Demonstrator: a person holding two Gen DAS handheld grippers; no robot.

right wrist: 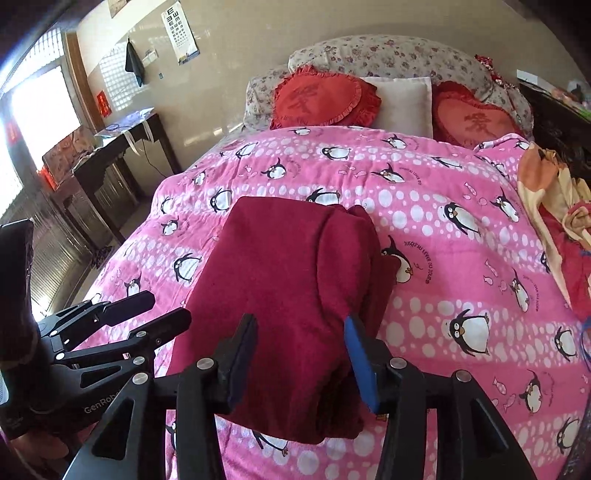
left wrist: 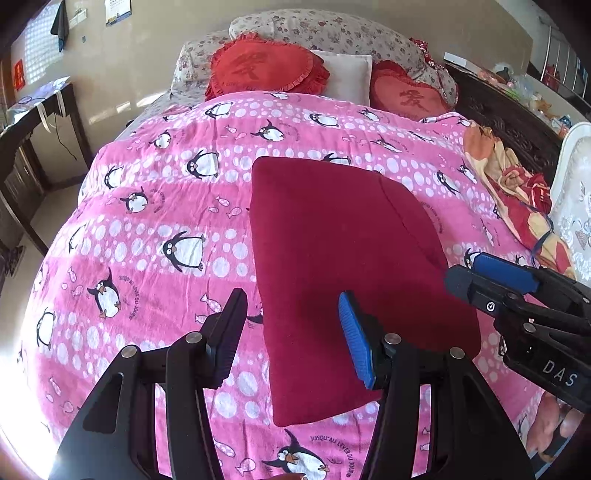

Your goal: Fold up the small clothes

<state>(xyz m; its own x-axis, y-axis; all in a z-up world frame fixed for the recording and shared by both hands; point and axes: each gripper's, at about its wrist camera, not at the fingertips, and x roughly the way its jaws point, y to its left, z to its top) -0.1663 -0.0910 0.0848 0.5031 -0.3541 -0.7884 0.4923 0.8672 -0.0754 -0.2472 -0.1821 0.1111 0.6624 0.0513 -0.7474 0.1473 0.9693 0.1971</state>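
Observation:
A dark red garment [left wrist: 332, 258] lies folded into a thick rectangle on the pink penguin blanket [left wrist: 147, 229]. My left gripper [left wrist: 291, 325] stands open over the garment's near left edge, its blue pad above the cloth and its black finger above the blanket. My right gripper [left wrist: 461, 269] comes in from the right at the garment's right edge. In the right wrist view the folded garment [right wrist: 288, 277] shows layered edges on its right side. There my right gripper [right wrist: 301, 350] is open over the near end, pads clear of the cloth. My left gripper [right wrist: 169, 305] sits beside the garment's left edge.
Two red heart cushions [left wrist: 266, 66], a white pillow [left wrist: 351, 74] and a floral bolster [left wrist: 325, 29] line the head of the bed. A crumpled orange and red cloth [left wrist: 517, 184] lies along the right side. A dark desk [right wrist: 122, 147] stands by the left wall.

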